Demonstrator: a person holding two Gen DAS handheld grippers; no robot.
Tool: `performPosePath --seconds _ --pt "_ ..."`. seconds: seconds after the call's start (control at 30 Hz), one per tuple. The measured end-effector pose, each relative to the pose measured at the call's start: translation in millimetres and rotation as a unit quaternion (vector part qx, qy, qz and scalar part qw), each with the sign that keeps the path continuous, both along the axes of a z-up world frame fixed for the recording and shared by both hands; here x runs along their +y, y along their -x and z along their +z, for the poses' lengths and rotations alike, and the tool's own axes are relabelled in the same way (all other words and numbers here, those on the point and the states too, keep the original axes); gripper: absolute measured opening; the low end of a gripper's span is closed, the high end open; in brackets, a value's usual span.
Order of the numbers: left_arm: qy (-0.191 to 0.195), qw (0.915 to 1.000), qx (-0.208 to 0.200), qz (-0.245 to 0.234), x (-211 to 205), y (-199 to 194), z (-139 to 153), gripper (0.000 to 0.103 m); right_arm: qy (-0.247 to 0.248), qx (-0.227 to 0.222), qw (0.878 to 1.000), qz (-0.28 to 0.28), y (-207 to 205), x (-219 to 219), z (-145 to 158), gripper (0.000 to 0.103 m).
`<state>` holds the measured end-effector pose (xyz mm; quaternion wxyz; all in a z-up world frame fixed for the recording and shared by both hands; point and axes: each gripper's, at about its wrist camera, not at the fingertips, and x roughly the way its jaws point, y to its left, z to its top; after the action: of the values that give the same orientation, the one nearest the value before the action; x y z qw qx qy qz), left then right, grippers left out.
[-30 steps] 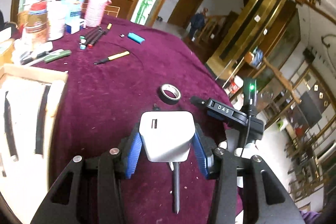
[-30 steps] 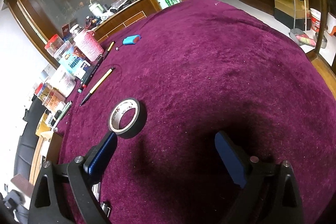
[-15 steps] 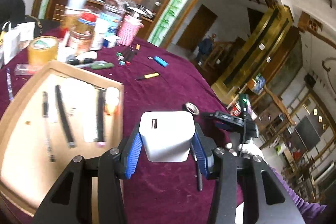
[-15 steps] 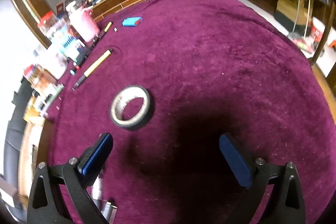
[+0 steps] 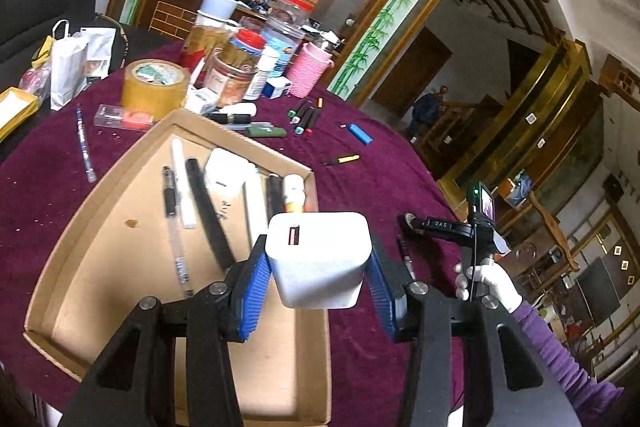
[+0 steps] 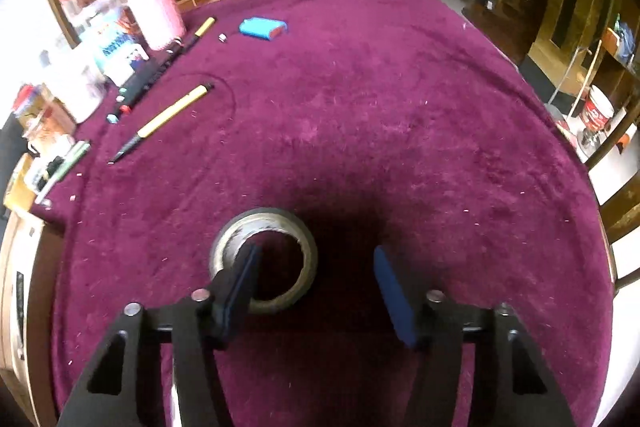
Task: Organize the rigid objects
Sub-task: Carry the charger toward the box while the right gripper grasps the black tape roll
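Observation:
My left gripper [image 5: 318, 279] is shut on a white USB charger block [image 5: 319, 259] and holds it above the right edge of a shallow cardboard tray [image 5: 100, 195]. The tray holds pens, black strips and a white block. My right gripper [image 6: 316, 283] is open and low over the maroon cloth. Its left finger [image 6: 240, 283] sits inside the hole of a black tape roll [image 6: 306, 267]; the right finger stands clear of the roll. The right gripper also shows in the left wrist view [image 5: 440, 225].
A yellow-black pen [image 6: 160, 123], a blue lighter [image 6: 262, 27] and markers [image 6: 148, 83] lie on the cloth. Jars, a pink holder [image 5: 310, 75] and a brown tape roll [image 5: 154, 87] crowd the far side. The table edge [image 6: 592, 227] drops off at right.
My left gripper rose and swung left with the charger, bringing the tray under it. My right gripper moved forward until its left finger entered the tape roll's hole.

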<state>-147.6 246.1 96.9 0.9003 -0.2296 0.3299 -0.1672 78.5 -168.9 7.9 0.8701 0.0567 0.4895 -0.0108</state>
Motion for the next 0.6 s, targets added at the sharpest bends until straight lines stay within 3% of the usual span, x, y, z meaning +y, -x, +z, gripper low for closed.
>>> performPosePath --seconds 0.07,0.2,0.23,0.43,0.6 --pt "-0.004 1.0000 0.005 0.005 5 2 -3 0.045 0.011 -0.008 1.000 0.002 -3 4 -1 0.059" --pt "0.003 0.9995 0.023 0.022 20 2 -12 0.045 0.021 -0.010 1.000 0.018 -1 10 0 0.015" --pt "0.006 0.9993 0.027 0.025 24 2 -14 0.045 0.020 -0.010 1.000 0.018 0 10 1 0.011" --pt "0.003 0.9986 0.029 0.044 44 1 -15 0.045 -0.021 -0.032 0.999 0.013 20 2 17 0.011" --pt "-0.032 0.9971 0.034 0.060 54 -1 -15 0.045 -0.057 -0.062 0.996 0.043 46 18 44 0.012"
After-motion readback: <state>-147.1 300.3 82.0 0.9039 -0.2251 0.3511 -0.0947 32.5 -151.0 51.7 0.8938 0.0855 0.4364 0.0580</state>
